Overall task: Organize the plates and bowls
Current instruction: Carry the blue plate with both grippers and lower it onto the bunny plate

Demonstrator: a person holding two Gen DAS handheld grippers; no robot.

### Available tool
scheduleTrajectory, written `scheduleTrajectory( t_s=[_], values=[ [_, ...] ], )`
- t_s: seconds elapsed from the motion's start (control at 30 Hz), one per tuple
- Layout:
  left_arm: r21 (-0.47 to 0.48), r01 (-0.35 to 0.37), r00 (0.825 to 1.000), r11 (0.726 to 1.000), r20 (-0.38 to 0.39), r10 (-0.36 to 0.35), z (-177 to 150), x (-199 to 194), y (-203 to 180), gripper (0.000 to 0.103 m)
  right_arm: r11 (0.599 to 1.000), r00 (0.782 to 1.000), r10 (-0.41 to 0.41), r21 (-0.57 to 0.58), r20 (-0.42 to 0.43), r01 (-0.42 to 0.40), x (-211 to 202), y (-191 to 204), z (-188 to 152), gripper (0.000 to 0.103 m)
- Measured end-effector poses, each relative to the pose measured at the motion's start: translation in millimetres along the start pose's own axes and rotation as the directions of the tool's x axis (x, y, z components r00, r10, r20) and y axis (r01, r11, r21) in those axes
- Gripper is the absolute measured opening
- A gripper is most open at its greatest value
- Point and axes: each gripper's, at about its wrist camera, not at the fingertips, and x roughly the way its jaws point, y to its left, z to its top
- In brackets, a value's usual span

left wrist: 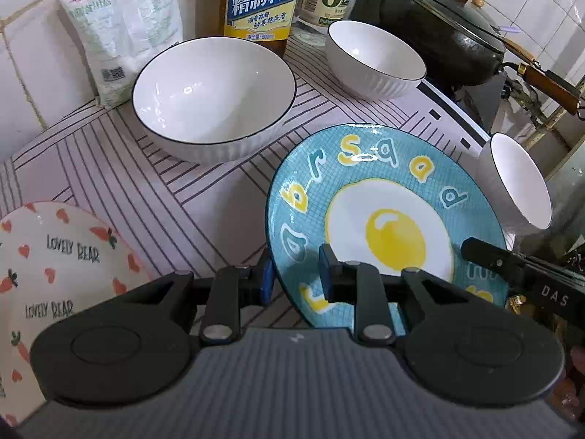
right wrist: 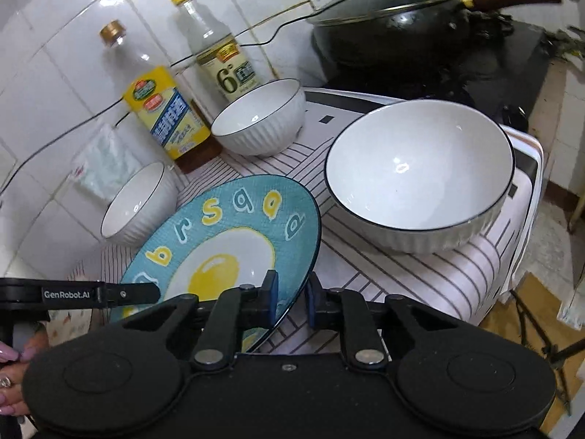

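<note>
Your left gripper point(left wrist: 295, 276) and right gripper point(right wrist: 291, 301) both have their jaws straddling the rim of the blue egg plate point(left wrist: 384, 219), which sits tilted above the worktop point(left wrist: 204, 197). Both look to be grasping it, left on its left edge, right on its right edge; whether the pads press hard you cannot tell.

The worktop carries a white cloth with dark stripes. On it: a large white bowl point(left wrist: 214, 97) at the back left, a small ribbed bowl point(left wrist: 374, 60) behind the plate, another large bowl point(right wrist: 420, 175) right of the plate. A carrot-print plate point(left wrist: 47, 285) lies at the near left.

White tiled wall point(right wrist: 55, 55) behind. Against it stand a cooking wine bottle point(left wrist: 261, 0), a vinegar bottle point(right wrist: 215, 51) and a white bag point(left wrist: 120, 25). A lidded black wok point(right wrist: 391, 22) sits on the stove at the right.
</note>
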Motion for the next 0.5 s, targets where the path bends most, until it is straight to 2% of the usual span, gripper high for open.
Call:
scheduleTrajectory(
  t_s=[0.23,0.5],
  values=[
    [-0.03,-0.011,1.0,0.999,0.008,0.011,-16.4,-22.6,-3.8,0.023,0.997,0.998,0.052,-0.058,-0.033,-0.054,-15.7,1.9,-4.5,0.021],
    [-0.065,-0.067,0.998,0.996,0.001,0.067,-34.5,-63.2,7.0,0.022,0.987,0.992,0.116,-0.102,-0.057,-0.121,-30.1,23.0,-12.2,0.021]
  ],
)
